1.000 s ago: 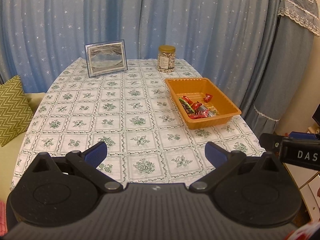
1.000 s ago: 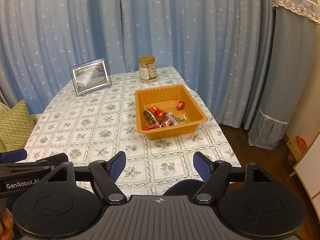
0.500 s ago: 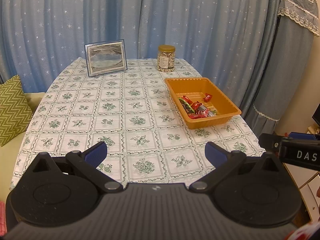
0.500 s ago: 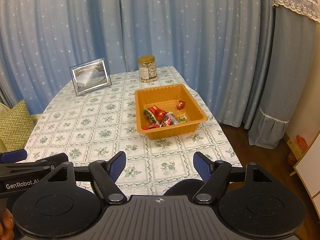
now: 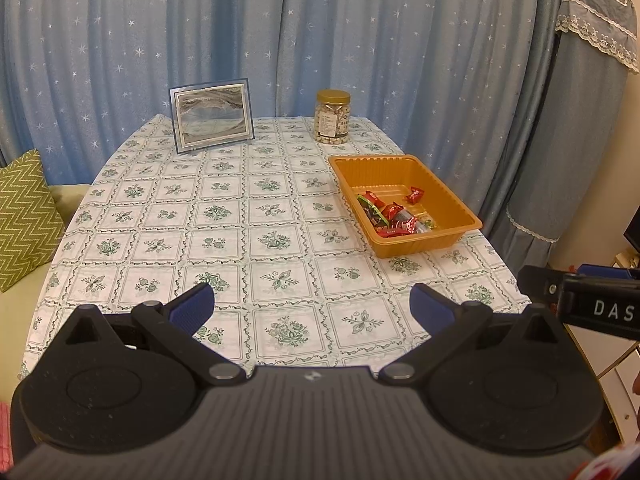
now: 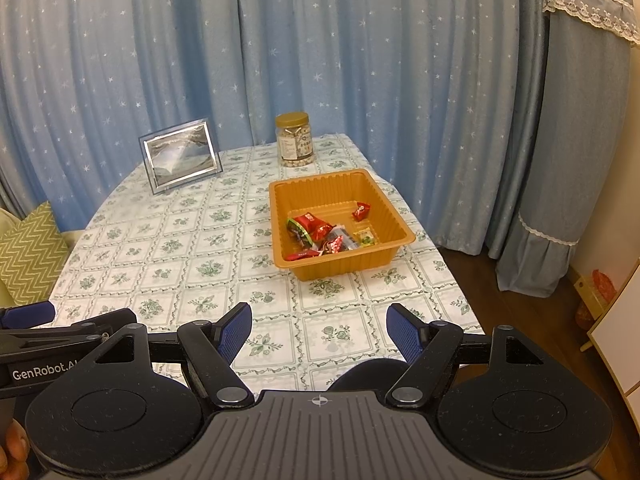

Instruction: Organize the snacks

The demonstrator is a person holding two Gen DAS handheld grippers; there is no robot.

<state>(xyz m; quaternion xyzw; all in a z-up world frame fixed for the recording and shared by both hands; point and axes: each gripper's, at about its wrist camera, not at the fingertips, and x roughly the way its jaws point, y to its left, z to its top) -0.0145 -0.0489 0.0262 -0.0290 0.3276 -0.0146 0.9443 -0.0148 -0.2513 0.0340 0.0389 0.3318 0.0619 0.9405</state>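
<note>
An orange plastic tray [image 5: 464,205] stands on the right side of the table and holds several wrapped snacks [image 5: 390,216], mostly red. It also shows in the right wrist view [image 6: 280,216] with the snacks [image 6: 320,234] inside. My left gripper [image 5: 312,308] is open and empty, held above the table's near edge, well short of the tray. My right gripper [image 6: 318,330] is open and empty, also over the near edge. Each gripper shows at the side of the other's view.
A jar of nuts [image 5: 333,116] with a gold lid and a framed picture [image 5: 212,120] stand at the far end of the table [image 5: 224,216]. Blue starred curtains hang behind. A green zigzag cushion [image 5: 24,216] lies at the left. A white cabinet [image 6: 616,332] stands right.
</note>
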